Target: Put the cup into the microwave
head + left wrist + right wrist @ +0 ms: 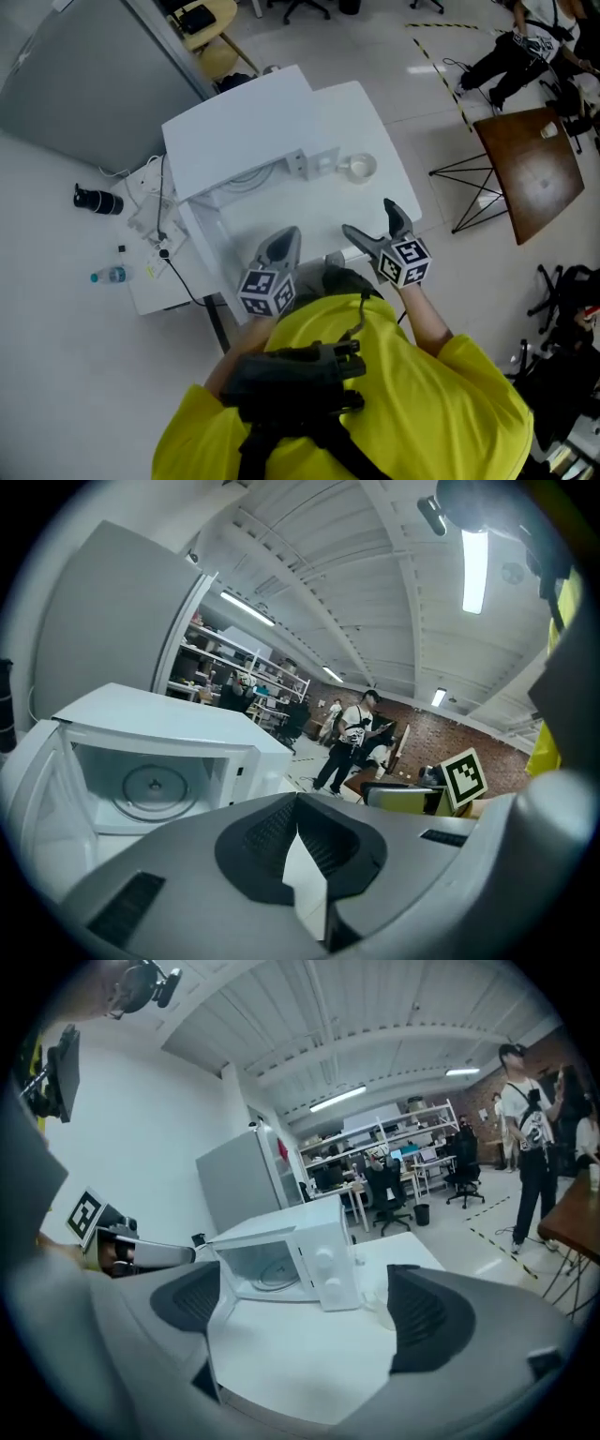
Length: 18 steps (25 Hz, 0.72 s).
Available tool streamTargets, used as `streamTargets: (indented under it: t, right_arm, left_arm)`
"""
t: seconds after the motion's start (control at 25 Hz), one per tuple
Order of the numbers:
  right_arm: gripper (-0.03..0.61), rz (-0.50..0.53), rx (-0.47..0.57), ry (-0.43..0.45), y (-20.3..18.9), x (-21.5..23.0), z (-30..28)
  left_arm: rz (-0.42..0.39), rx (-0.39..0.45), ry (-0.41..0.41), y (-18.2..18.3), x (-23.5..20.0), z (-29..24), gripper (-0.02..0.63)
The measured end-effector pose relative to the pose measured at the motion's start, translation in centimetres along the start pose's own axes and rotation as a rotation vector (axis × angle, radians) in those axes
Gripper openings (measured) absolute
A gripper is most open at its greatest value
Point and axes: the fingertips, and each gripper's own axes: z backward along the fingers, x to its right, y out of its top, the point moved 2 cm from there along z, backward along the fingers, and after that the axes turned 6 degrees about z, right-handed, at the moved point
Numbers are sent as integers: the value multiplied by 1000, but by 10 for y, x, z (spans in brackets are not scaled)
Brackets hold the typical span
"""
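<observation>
A clear glass cup (357, 168) stands on the white table (375, 122), just right of the white microwave (244, 131). The microwave's door hangs open and its turntable (155, 787) shows. My right gripper (368, 217) hovers over the table's near edge, open and empty. In the right gripper view the cup (375, 1305) peeks out past the inner edge of the right finger (427, 1321), with the microwave (323, 1251) behind it. My left gripper (284, 238) is shut on nothing near the table's front. It faces the microwave (150, 752), and its tips (298, 801) meet.
A brown table (530, 173) on a folding frame stands to the right. On the floor at left lie a black cylinder (97, 200), a water bottle (111, 275) and cables (150, 225). A grey cabinet (75, 84) stands far left. People (352, 738) stand in the background.
</observation>
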Motion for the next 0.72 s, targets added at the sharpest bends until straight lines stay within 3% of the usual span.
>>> streamTargets:
  t: [0.16, 0.2, 0.24, 0.32, 0.4, 0.48, 0.6, 0.72]
  right_arm:
    - [566, 66, -52, 10, -4, 23, -27]
    - [618, 64, -65, 14, -6, 30, -35]
    - [618, 56, -75, 15, -8, 36, -43]
    - [618, 45, -98, 10, -15, 51, -56]
    - [618, 44, -127, 3, -26, 65, -69]
    - [618, 39, -153, 0, -37, 77, -80]
    - [618, 34, -182, -4, -51, 91, -92]
    - [618, 38, -216, -38, -69, 110, -104]
  left_arm:
    - [47, 41, 75, 6, -21, -10, 37]
    - [62, 38, 82, 4, -26, -15, 43]
    - [74, 30, 84, 2, -30, -20, 44]
    - [84, 20, 81, 0, -35, -30, 123]
    - [76, 35, 84, 3, -36, -39, 123]
    - [63, 48, 82, 6, -33, -48, 219]
    - [60, 27, 56, 1, -27, -62, 313]
    - [54, -4, 32, -2, -20, -71, 351]
